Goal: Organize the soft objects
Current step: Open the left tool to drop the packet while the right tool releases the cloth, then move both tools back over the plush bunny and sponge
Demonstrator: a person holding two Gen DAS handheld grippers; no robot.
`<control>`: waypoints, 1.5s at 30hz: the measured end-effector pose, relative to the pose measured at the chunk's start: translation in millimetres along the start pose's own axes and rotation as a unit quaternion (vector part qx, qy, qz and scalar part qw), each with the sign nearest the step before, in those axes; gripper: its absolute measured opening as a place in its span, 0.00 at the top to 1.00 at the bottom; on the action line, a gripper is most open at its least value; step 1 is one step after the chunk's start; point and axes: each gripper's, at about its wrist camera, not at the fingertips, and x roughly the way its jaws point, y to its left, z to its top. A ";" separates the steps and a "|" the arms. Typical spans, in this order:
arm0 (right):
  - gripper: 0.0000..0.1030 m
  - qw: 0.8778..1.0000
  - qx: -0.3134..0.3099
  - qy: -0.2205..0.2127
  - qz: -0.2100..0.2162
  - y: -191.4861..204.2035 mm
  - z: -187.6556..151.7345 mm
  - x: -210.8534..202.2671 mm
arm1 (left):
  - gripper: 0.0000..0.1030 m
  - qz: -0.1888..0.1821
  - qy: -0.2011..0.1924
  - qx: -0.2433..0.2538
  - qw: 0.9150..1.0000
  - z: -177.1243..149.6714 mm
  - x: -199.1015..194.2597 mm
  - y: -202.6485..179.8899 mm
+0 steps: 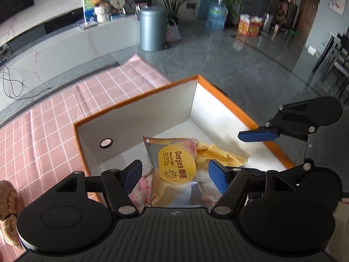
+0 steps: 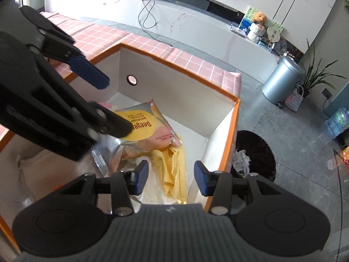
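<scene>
Wipes pack [image 1: 174,166] with a round yellow label is lying inside an open box [image 1: 139,107] that has orange edges and pale inner walls. The box is sitting on a counter [image 1: 54,113] covered by a pink checked cloth, at the corner nearest the grey floor. Just beside the pack, touching it, a yellow cloth with zigzag edges [image 2: 174,170] is lying crumpled on the box floor, over some white material. A pink patterned soft item [image 1: 142,185] is peeking out from under the pack's near side.

The left hand-held gripper [image 1: 174,175] is hovering above the pack with its blue pads spread wide, one on each side of the pack and neither pressing on it. The right hand-held gripper [image 2: 171,174] is hanging over the yellow cloth, its pads standing partly apart with nothing clamped between them. In the right wrist view, the left tool is crossing in from the upper left, hiding part of the pack.

A brown plush toy [image 1: 7,214] is resting on the checked cloth outside the box. On the floor beyond the box, a dark bin holding crumpled paper [image 2: 253,155] is standing just beside the box's orange corner.
</scene>
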 end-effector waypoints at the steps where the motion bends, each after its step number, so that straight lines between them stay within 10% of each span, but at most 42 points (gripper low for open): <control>1: 0.50 1.000 0.002 -0.003 -0.004 0.7 -0.4 -3.8 | 0.21 0.000 -0.009 -0.004 1.000 -2.0 -5.8 0.6; 18: 0.38 0.989 0.077 -0.121 -0.030 48.8 -12.6 -71.7 | 0.23 0.013 -0.144 -0.063 0.987 -63.2 -98.4 11.8; 45: 0.32 0.959 0.148 -0.241 -0.006 213.8 -13.8 -77.3 | 0.33 0.160 -0.236 -0.226 0.931 -222.1 -166.8 98.6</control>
